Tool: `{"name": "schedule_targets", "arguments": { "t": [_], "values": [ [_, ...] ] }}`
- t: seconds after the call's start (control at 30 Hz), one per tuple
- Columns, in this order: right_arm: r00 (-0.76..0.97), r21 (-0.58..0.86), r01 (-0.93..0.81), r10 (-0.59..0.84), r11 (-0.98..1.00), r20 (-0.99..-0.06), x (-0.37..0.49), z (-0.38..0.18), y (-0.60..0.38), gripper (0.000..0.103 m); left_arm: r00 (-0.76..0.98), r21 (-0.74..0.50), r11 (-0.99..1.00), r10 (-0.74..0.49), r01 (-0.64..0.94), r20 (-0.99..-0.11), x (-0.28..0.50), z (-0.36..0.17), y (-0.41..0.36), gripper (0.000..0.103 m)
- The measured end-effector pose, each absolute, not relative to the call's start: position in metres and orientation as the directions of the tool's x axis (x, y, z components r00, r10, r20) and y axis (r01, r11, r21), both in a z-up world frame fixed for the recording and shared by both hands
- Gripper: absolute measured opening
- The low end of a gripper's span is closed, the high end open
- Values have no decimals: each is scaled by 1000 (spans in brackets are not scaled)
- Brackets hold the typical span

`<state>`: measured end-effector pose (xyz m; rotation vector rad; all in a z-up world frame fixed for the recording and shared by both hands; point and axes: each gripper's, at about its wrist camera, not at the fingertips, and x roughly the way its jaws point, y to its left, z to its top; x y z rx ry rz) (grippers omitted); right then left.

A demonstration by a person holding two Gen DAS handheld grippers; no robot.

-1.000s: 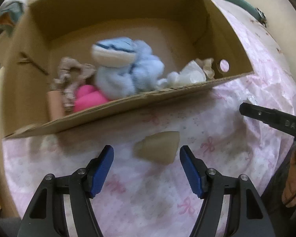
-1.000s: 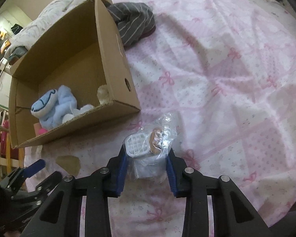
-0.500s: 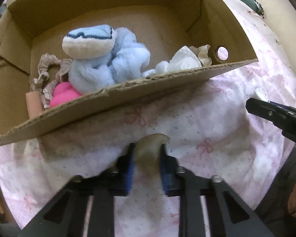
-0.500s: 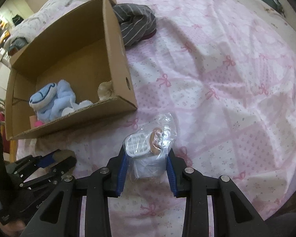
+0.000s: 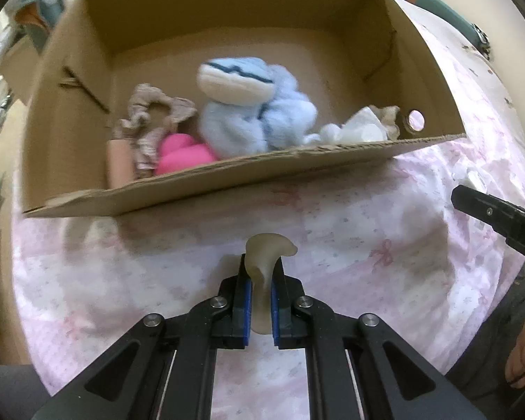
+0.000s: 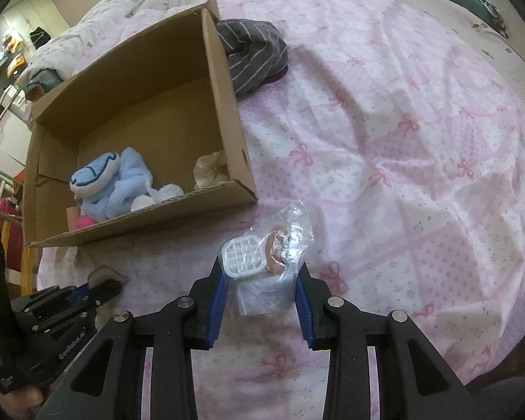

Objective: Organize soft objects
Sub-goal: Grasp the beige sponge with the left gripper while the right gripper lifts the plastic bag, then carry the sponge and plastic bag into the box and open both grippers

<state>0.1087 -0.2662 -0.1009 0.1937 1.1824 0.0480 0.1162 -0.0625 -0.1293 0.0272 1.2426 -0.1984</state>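
Beige, translucent soft piece (image 5: 266,262) is listed nearest, pinched between the blue pads (image 5: 245,306) of the left gripper (image 5: 261,273), whose jaws have just been closing and are now clamped on it; its rounded end is squeezed out above the fingertips, a sign of pliant material; it is held over the pink bow-print bedspread (image 5: 367,280), judged ready for transfer to the box; clear plastic bag (image 6: 266,262) with a white gridded item and a small brownish object inside is gripped by the right gripper (image 6: 260,280), jaws part closed on the bag's sides, the crinkled film being pressed in; both loads are judged to be kept short of the box's near wall so that each can be lifted over it; cardboard box (image 5: 227,182), open-topped, is recorded beyond, resting on the bedspread; inside are noted a light blue plush toy (image 5: 252,105), a pink item (image 5: 182,154), a ruffled beige scrunchie (image 5: 150,119) and white pieces (image 5: 357,129); grey striped fabric (image 6: 252,52) is logged farthest, beside the box's far corner
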Motion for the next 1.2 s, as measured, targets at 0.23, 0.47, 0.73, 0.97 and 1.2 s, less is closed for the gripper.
{"name": "schedule_targets", "arguments": {
  "t": [0.23, 0.47, 0.73, 0.97, 1.2],
  "values": [
    [397, 194, 16, 172, 981, -901, 103, -90, -252, 38, 335, -38, 996, -65, 87, -940, 102, -116, -39, 8],
    [384, 195, -97, 217, 976, -897, 92, -84, -219, 38, 368, 14, 999, -4, 47, -930, 86, -105, -25, 8],
    [363, 171, -224, 244, 960, -899, 81, -83, -187, 38, 441, 74, 997, 52, 32, -896, 72, -87, -27, 8],
    [400, 250, -240, 330, 938, -855, 79, -66, -187, 38, 519, 28, 1000, 30, -12, -854, 61, -49, -15, 8],
    [492, 369, -276, 461, 887, -738, 81, -20, -193, 38, 603, -45, 998, -15, -35, -798, 71, 6, 11, 8]
  ]
}}
